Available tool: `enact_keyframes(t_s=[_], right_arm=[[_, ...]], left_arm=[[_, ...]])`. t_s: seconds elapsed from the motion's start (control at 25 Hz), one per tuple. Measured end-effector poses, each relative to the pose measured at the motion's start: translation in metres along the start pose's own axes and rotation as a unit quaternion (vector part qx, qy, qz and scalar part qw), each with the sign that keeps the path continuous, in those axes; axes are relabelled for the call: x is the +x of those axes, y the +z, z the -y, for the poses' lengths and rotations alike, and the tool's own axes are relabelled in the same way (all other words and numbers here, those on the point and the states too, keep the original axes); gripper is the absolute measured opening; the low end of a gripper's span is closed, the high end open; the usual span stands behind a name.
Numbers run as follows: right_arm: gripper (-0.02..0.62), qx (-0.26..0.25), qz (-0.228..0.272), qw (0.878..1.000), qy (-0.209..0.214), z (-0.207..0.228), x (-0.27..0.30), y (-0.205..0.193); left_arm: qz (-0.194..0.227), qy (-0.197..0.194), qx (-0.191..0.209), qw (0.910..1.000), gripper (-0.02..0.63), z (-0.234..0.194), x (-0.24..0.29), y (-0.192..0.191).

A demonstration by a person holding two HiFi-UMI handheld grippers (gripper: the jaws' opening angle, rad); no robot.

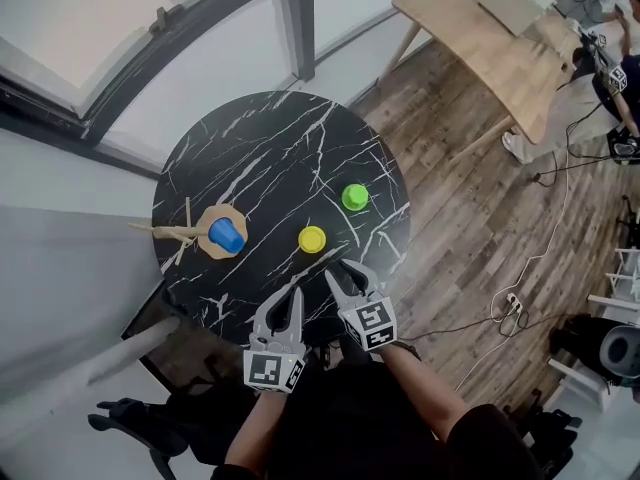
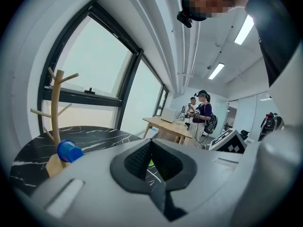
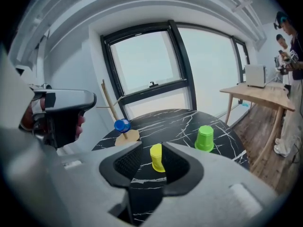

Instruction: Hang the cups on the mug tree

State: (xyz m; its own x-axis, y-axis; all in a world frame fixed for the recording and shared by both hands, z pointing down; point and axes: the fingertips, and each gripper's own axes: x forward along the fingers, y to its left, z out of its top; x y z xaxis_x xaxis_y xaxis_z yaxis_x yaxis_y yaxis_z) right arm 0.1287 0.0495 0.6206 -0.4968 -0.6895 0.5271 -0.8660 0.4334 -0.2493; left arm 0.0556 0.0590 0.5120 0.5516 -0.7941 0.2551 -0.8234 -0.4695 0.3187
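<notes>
1. Dark-framed windows [image 3: 147,63] and a pale wall back the scene, with wood flooring [image 1: 470,198] off to the right. Out front is a round black marble counter [image 1: 270,148] streaked with white veins.
2. Over at the counter's left edge stands the wooden mug tree [image 1: 175,232]. It is upright on a flat wooden base, bare branches forking up its trunk.
3. One is on the tree: the blue cup [image 1: 226,235] sits low down, just above the base and tipped on its side.
4. Two cups are down on the counter, both upside down. The yellow cup [image 1: 312,238] is closest to the near edge, and the green cup [image 1: 355,197] stands apart from it, further back toward the right edge.
5. Here's the right gripper [image 1: 347,271], over the near edge and angled down at the counter. Its jaws are parted, and in the right gripper view the yellow cup lines up squarely in the gap between them. The pads aren't on it, though. From the head view the tips are just short of the cup, so this gripper holds nothing.
6. The left gripper [image 1: 288,303] is beside it at the near edge, on the mug tree's side. Its jaw tips meet, clenched on nothing, and it points across the counter.
7. In the background a light wooden table [image 1: 500,48] stands on the floor, with people [image 2: 202,115] beside it.
</notes>
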Motion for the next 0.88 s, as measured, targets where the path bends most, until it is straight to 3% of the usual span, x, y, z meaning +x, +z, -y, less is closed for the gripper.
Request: enact_keyframes(t_s=[0.56, 0.88], right_arm=[[0.230, -0.019, -0.071, 0.997, -0.011, 0.004, 0.068, -0.033], [0.239, -0.037, -0.110, 0.993, -0.026, 0.007, 0.097, -0.055]], left_arm=[[-0.017, 0.004, -0.024, 0.9996, 0.002, -0.036, 0.020, -0.007], [-0.022, 0.011, -0.034, 0.9991, 0.002, -0.059, 0.019, -0.011]])
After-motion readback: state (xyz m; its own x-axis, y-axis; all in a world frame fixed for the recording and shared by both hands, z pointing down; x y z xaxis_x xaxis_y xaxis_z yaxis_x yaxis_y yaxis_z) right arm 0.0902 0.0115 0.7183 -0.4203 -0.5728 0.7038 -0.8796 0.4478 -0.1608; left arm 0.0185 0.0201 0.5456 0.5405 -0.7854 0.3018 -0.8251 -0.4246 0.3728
